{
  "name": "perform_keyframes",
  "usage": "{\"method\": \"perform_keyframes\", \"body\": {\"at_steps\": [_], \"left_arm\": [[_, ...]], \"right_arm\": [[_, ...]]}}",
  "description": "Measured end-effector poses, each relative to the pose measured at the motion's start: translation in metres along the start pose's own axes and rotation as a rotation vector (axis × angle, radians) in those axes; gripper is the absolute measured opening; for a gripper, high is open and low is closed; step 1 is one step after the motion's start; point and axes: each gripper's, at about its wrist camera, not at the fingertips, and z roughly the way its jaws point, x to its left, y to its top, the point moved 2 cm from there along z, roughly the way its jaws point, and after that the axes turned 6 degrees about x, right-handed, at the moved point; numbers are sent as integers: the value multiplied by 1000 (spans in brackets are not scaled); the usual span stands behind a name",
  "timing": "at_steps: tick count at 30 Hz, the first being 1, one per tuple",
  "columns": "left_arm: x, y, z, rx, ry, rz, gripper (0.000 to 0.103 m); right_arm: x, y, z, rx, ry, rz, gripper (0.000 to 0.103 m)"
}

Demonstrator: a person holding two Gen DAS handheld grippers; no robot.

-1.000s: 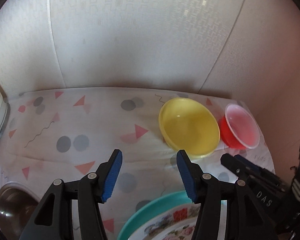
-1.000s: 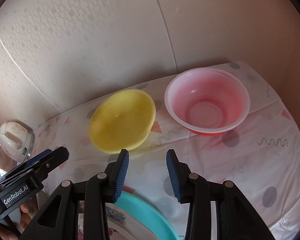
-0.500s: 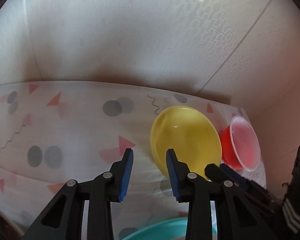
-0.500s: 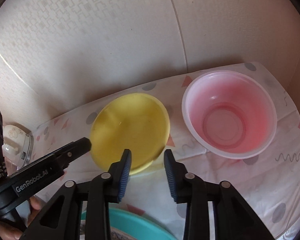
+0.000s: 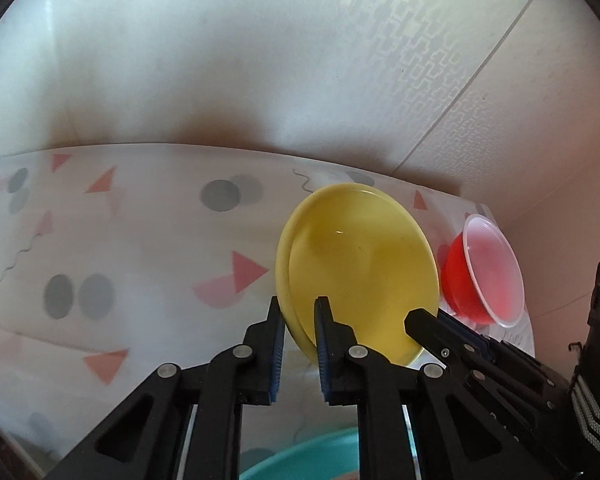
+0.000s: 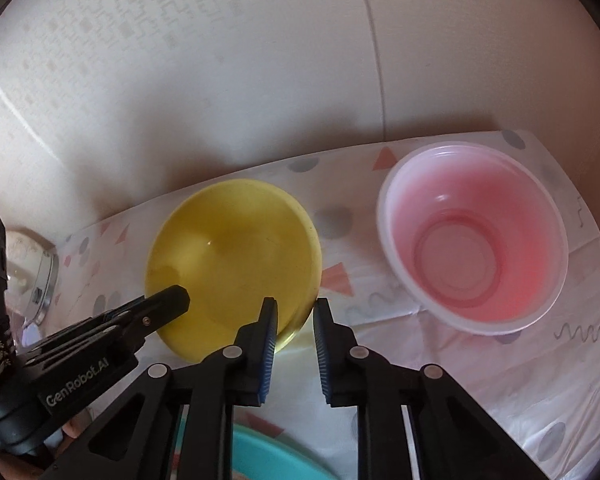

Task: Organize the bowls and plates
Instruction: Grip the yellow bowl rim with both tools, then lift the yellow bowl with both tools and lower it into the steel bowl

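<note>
Nearest, a teal plate (image 6: pixel 276 452) edged the frame. "GenRobot.AI" marked the left gripper (image 5: pixel 298 322), clenched on the rim of the one yellow bowl (image 5: pixel 360 272). The right gripper (image 6: pixel 296 320) sat narrowly parted, grasping nothing. Farther right, apart, stood one red bowl (image 6: pixel 474 236) on the tablecloth (image 5: pixel 140 240).

Open tablecloth (image 5: pixel 140 240) left of yellow bowl (image 5: pixel 360 272); red bowl (image 5: pixel 480 276) close right.

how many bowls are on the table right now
2. The yellow bowl sits on the patterned tablecloth, its near rim between the left gripper fingers. The red bowl stands to its right, near the wall. Others may lie out of view.
</note>
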Motion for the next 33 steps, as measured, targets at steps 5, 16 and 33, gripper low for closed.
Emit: {"method": "perform_keyframes", "body": {"at_steps": [5,16,33], "left_arm": [[8,-17,-33,-68,16,2,14],[40,-62,-109,-200,111,-29,15],[114,-161,-182,-320,289,-120,15]], "right_arm": [[15,-7,-13,-20,45,-41,18],[76,-37,-45,-57,155,-165,17],[175,-116,-43,17,261,-385,16]]}}
